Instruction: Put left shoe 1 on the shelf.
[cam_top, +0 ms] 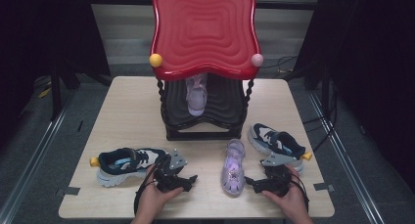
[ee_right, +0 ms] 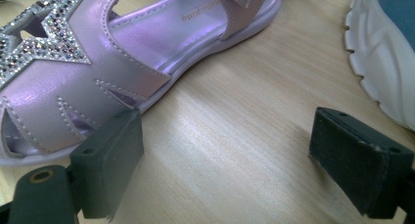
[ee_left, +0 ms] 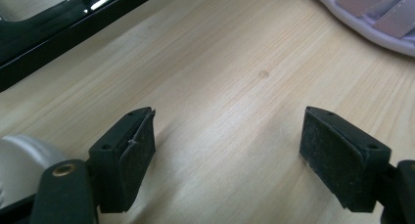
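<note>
A lilac sandal [cam_top: 233,166] with a glittery star lies on the wooden table [cam_top: 132,111] between my two grippers; its twin [cam_top: 196,94] stands inside the black shelf [cam_top: 203,117]. A navy and white sneaker [cam_top: 126,164] lies at the left, another sneaker [cam_top: 276,144] at the right. My left gripper [cam_top: 190,181] rests low beside the left sneaker, open, with bare wood between its jaws [ee_left: 227,150]. My right gripper [cam_top: 250,183] is open just right of the sandal [ee_right: 98,72], its left pad [ee_right: 110,160] close to the sandal's edge; the sneaker's white sole [ee_right: 381,72] is at the right.
A black shelf with a red wavy top [cam_top: 203,31], a yellow knob [cam_top: 155,60] and a pink knob [cam_top: 257,59] stands at the table's far middle. Its black base [ee_left: 58,28] lies ahead of the left gripper. Dark floor surrounds the table.
</note>
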`<state>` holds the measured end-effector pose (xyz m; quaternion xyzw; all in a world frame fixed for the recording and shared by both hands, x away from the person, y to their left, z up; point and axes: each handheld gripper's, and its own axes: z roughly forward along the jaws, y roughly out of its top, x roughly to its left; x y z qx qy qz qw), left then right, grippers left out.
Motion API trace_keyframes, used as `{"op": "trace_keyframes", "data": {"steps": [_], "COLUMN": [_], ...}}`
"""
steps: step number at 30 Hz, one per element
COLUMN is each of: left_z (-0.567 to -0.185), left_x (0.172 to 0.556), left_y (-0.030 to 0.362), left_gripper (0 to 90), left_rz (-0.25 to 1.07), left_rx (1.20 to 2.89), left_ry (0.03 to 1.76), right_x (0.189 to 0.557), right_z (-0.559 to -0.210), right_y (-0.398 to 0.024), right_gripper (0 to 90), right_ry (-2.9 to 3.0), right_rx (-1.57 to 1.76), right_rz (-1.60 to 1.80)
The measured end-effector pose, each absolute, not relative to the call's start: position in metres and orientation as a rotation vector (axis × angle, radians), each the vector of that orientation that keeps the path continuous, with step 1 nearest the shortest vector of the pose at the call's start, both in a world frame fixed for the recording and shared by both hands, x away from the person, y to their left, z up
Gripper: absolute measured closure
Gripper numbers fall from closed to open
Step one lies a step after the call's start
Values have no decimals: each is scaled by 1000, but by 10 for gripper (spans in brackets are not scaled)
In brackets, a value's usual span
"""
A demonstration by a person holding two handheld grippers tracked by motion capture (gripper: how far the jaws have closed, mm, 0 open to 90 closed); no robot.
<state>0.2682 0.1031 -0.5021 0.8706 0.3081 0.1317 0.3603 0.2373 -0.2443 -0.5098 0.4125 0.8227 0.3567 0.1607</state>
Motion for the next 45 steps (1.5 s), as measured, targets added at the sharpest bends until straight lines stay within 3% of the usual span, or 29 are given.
{"op": "trace_keyframes", "data": {"steps": [11,25,40,45], "left_z": [-504,-507,-507,-507], "left_x": [265,266,266,266], "left_y": [112,114,114,114], "left_gripper": [200,178,177,176], "left_rz": [316,323,323,323], "left_rx": [2242,2222,2226,2228], "left_ry": [779,755,759,755], "right_x": [233,222,221,222], "right_z": [-504,-495,-492,-494], "right_y": [-247,-232,-202,-199], "right_gripper": [158,322,619,623], "right_ry": [2442,2476,2546,2536], "right_rx": [1142,1031,931,948], "right_rz": [1022,1107,1112,1121]}}
